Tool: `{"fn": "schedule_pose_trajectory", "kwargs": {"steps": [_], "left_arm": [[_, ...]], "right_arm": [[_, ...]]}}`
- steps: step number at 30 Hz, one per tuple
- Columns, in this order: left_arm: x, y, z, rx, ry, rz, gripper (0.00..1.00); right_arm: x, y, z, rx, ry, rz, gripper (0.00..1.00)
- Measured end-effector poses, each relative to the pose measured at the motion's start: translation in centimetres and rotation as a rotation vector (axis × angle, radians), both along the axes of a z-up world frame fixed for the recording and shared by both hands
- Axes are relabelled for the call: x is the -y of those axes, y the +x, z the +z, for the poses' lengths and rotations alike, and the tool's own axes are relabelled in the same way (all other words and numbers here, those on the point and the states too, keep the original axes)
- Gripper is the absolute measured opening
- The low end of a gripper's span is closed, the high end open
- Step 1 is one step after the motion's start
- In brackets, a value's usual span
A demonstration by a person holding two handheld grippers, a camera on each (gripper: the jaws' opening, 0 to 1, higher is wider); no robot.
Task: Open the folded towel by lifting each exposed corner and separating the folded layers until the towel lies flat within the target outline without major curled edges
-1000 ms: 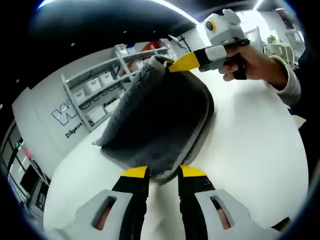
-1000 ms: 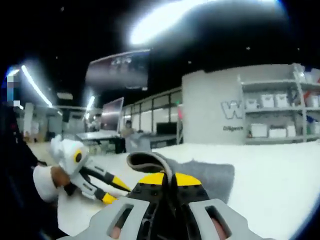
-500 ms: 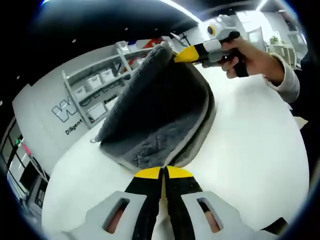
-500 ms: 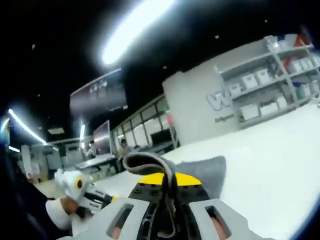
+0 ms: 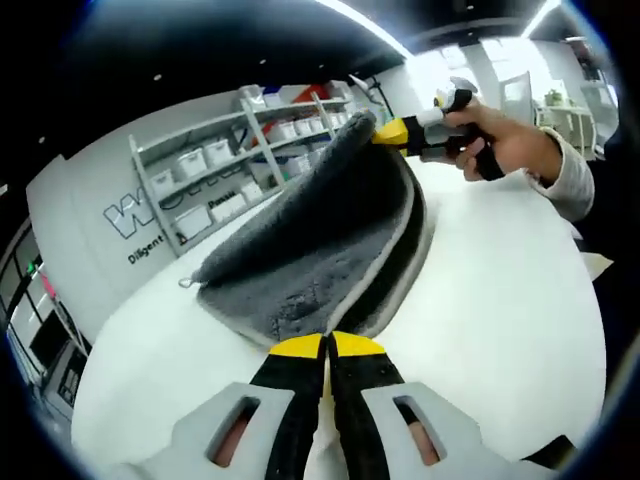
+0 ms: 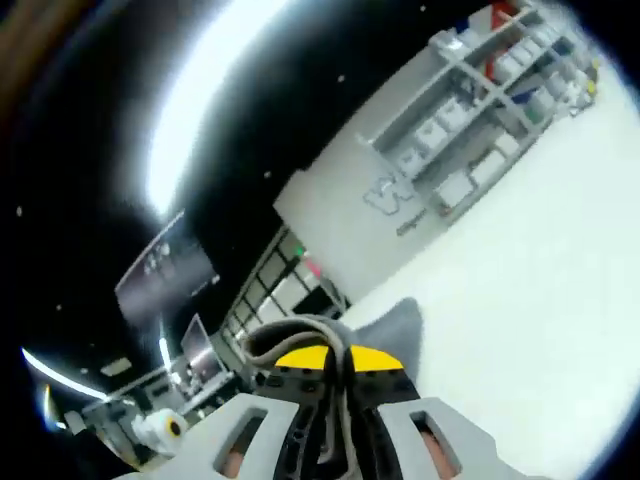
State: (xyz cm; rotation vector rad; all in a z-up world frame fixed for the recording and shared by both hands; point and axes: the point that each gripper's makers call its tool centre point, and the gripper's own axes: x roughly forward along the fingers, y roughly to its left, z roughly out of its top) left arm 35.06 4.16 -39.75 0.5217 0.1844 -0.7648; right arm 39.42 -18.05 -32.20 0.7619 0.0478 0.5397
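Observation:
A dark grey towel with a light grey edge lies folded on the white table, its top layer lifted off the lower one. My left gripper is shut on the towel's near corner at the table. The right gripper, held by a hand, pinches the far corner and holds it high. In the right gripper view my right gripper is shut on a curled strip of towel, and a grey flap of it shows behind the jaws.
Grey shelves with white bins stand along the far wall beyond the table. A sleeve and hand reach in from the right. The left gripper's body shows low at left in the right gripper view.
My left gripper has closed on the near corner. The right gripper has risen and swung away with the far corner, peeling the top layer open; the right gripper view has tilted upward.

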Motion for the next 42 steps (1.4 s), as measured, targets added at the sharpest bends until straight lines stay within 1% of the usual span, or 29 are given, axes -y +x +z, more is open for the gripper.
{"fn": "schedule_pose_trajectory", "kwargs": {"steps": [1,2,4,6,8,11,13,15,18,21,23,26,29,31,33,37,39,42], "left_arm": [[0.1,-0.1,0.0,-0.003,-0.005,-0.005,0.01],[0.2,-0.2,0.0,-0.006,-0.008,-0.011,0.01],[0.4,-0.2,-0.1,-0.017,-0.014,-0.019,0.01],[0.6,-0.3,-0.2,-0.023,-0.017,-0.024,0.01],[0.8,-0.4,-0.3,-0.023,-0.017,-0.032,0.01],[1.0,-0.5,-0.2,-0.019,-0.011,-0.038,0.02],[1.1,-0.6,0.0,-0.019,-0.023,-0.050,0.03],[1.3,-0.8,0.3,-0.017,-0.040,-0.063,0.08],[1.6,-0.9,1.4,-0.019,-0.087,-0.080,0.14],[1.7,-0.8,2.4,-0.014,-0.125,-0.081,0.21],[1.6,-0.5,2.9,-0.009,-0.126,-0.078,0.26],[1.4,0.2,3.4,0.029,-0.089,-0.058,0.33],[1.8,0.6,4.2,0.045,-0.085,-0.064,0.36],[2.4,0.7,5.0,0.037,-0.109,-0.069,0.40],[3.1,0.7,5.6,0.047,-0.114,-0.080,0.41],[4.5,1.1,6.6,0.067,-0.100,-0.108,0.45],[4.9,1.4,7.3,0.069,-0.100,-0.122,0.49],[6.0,1.6,7.9,0.066,-0.110,-0.151,0.55]], "right_arm": [[0.6,0.2,-0.3,-0.003,-0.028,-0.031,0.00],[0.7,0.2,-0.4,-0.009,-0.042,-0.033,0.00],[0.8,0.0,-0.5,-0.012,-0.049,-0.040,0.00],[0.7,-0.5,-0.8,-0.026,-0.049,-0.058,0.00],[0.2,-1.1,-1.1,-0.030,-0.052,-0.065,0.01],[0.4,-1.0,-1.7,-0.044,-0.079,-0.082,0.01],[0.7,-0.7,-1.8,-0.049,-0.083,-0.086,0.01],[1.0,-0.3,-1.7,-0.048,-0.082,-0.086,0.01],[1.3,0.1,-1.5,-0.042,-0.091,-0.087,0.01],[1.0,-0.2,-1.4,-0.035,-0.094,-0.083,0.01],[0.8,-0.3,-1.3,-0.034,-0.088,-0.077,0.01],[0.8,-0.2,-1.0,-0.032,-0.074,-0.068,0.01],[0.2,-0.6,-0.3,-0.024,-0.023,-0.031,0.01],[-0.2,-1.0,0.0,-0.021,-0.010,-0.017,0.00],[-0.7,-1.4,0.2,-0.014,-0.009,-0.009,0.00],[-1.1,-1.5,0.6,-0.010,0.012,0.019,0.00],[-1.1,-1.4,0.9,-0.008,0.019,0.029,0.00],[-1.0,-1.2,1.4,0.000,0.023,0.048,0.00]]}}
